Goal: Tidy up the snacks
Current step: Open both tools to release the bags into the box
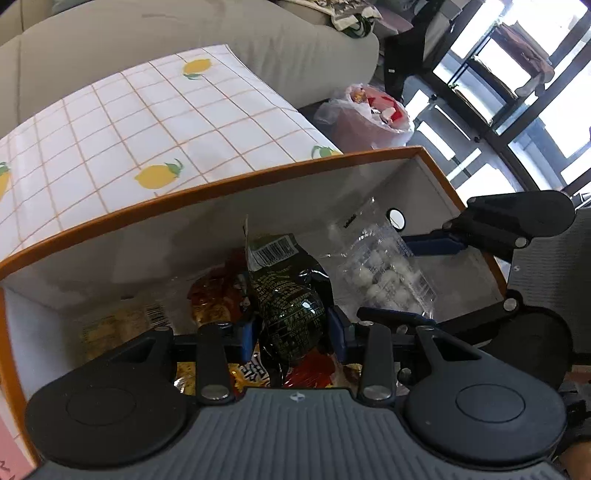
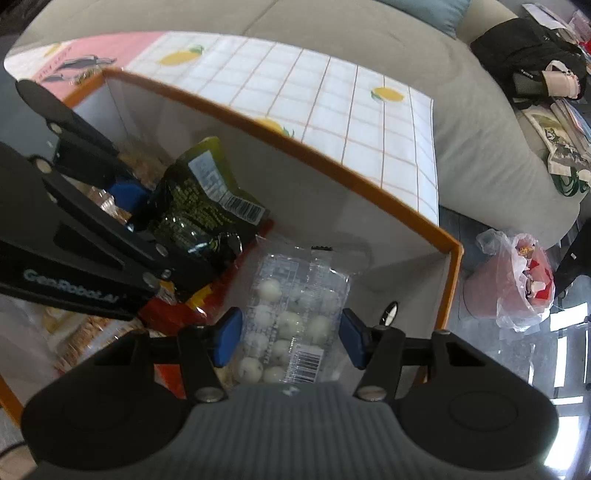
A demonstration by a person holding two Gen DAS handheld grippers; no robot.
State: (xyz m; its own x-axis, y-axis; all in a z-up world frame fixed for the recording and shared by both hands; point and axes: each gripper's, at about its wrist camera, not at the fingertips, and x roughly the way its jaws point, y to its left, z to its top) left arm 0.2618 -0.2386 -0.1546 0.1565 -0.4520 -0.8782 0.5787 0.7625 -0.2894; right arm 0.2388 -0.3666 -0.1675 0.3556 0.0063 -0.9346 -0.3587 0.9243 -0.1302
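A white box with an orange rim (image 1: 207, 192) (image 2: 332, 162) stands on a lemon-print tablecloth (image 1: 147, 122). Both grippers reach down into it. My left gripper (image 1: 293, 334) is shut on a dark green snack packet (image 1: 288, 295) (image 2: 195, 206), whose barcoded top stands upright. To its right, my right gripper (image 2: 291, 341) (image 1: 382, 277) is closed on a clear bag of white balls (image 2: 291, 317) (image 1: 384, 273), its blue pads (image 2: 229, 339) at the bag's side edges. The bag hangs close to the box's right wall.
Red and orange packets (image 1: 210, 295) and a yellow packet (image 1: 110, 328) lie on the box floor. A grey sofa (image 1: 184, 33) runs behind the table, with a black bag (image 2: 528, 66) on it. A lined pink waste bin (image 2: 517, 288) stands on the floor.
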